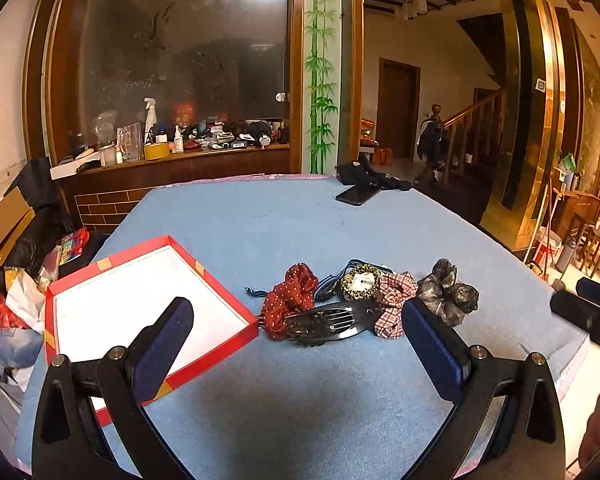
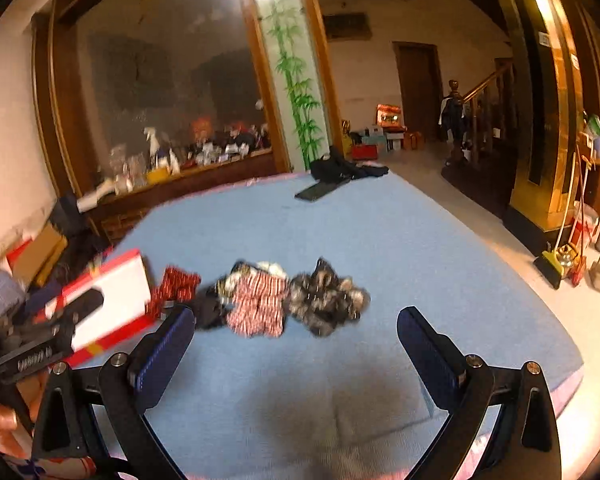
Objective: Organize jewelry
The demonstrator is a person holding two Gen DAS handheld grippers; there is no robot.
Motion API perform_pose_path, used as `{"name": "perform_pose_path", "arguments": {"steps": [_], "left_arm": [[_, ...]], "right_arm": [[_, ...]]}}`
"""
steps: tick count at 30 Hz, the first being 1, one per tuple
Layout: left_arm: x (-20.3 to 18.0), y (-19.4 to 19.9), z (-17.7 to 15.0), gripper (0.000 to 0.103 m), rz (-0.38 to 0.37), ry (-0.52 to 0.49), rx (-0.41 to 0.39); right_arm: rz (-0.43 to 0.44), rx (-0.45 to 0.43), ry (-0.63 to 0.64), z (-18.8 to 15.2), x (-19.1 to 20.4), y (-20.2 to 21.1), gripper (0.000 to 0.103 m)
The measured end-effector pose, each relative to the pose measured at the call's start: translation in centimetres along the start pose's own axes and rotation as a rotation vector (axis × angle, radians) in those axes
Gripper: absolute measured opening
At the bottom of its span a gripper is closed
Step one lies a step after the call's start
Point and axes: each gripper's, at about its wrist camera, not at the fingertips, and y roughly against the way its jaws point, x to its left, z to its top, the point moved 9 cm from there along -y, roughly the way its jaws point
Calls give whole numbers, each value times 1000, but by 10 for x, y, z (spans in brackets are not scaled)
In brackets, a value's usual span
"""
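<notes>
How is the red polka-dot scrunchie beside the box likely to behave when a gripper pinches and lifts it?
The red polka-dot scrunchie is gathered fabric in soft folds, so it will probably squash between the jaws and hang limp. It looks light, with little risk of breaking. The dark hair clip seems to lie against it, so lifting may drag or nudge that.

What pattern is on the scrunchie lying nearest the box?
The scrunchie is dark red with small white polka dots, clearest in the left wrist view, beside the red-rimmed box.
</notes>
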Motion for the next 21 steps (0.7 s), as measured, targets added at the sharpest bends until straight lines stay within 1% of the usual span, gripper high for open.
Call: {"name": "perform_pose_path", "arguments": {"steps": [3, 5, 7, 10, 14, 17, 21], "left_arm": [[-2, -2, -1, 103, 18, -12, -8], [-8, -5, -5, 103, 3, -20, 12], [-14, -7, -10, 103, -8, -37, 21], [-19, -9, -15, 103, 1, -59, 24], [-21, -15, -26, 103, -10, -47, 57], [-17, -20, -36, 103, 13, -58, 87], [-10, -24, -43, 103, 18, -54, 109]], "right_arm": [[-23, -6, 55, -4, 3, 7, 103], [-38, -12, 61, -6, -1, 7, 103], [-30, -8, 34, -7, -6, 4, 103], [-6, 20, -22, -9, -13, -5, 103], [-5, 33, -30, -14, -14, -11, 103], [-4, 44, -36, -16, -16, -21, 103], [4, 65, -70, -16, -23, -35, 103]]}}
